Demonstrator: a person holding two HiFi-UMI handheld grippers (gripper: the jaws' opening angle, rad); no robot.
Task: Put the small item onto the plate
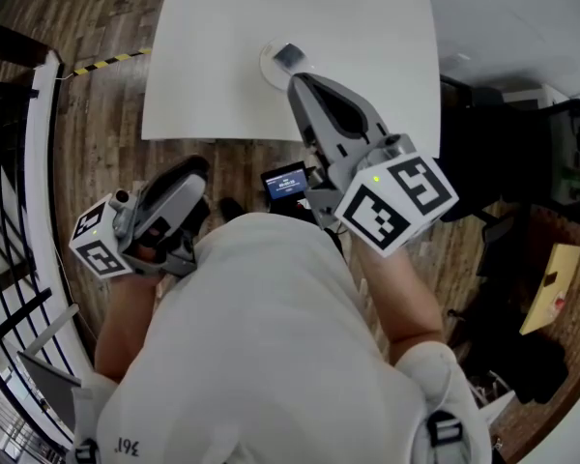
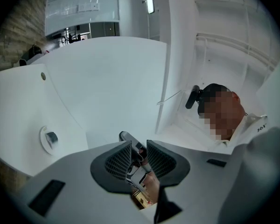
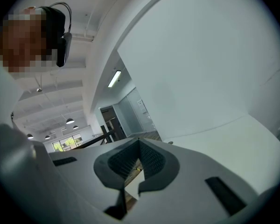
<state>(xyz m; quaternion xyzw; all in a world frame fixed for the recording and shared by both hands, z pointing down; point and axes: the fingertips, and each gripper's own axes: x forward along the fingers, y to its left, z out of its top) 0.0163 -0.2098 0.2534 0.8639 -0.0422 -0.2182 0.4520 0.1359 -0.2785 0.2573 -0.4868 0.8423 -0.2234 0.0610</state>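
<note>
1. Already the small grey blocky item (image 1: 288, 56) lies on the round white plate (image 1: 268, 72), which sits on the square white table (image 1: 367, 46) close to its near edge.
2. From the left gripper view, the same plate (image 2: 42, 146) shows far to the left on the table, with the item (image 2: 51, 136) resting on its middle.
3. The right gripper (image 1: 298, 83), grey with a black-and-white marker cube, is held out over the near edge of the table. In the head view its tips come just beside the plate's rim, and how high above it they are cannot be told.
4. Its own view shows the dark ribbed jaws of the right gripper (image 3: 139, 148) pressed together at the tips with nothing between them. Beyond them are only a white wall and ceiling lamps.
5. The left gripper (image 1: 193, 170) is held low beside the person's white shirt, off the table and well apart from the plate.
6. Its jaws (image 2: 139, 157) stand a little apart and clamp nothing. Some grey hardware and a bit of hand show through the gap, farther away.
7. A small black device with a lit screen (image 1: 284, 182) sits below the table edge between the two grippers, above the brown wooden floor (image 1: 97, 153).
</note>
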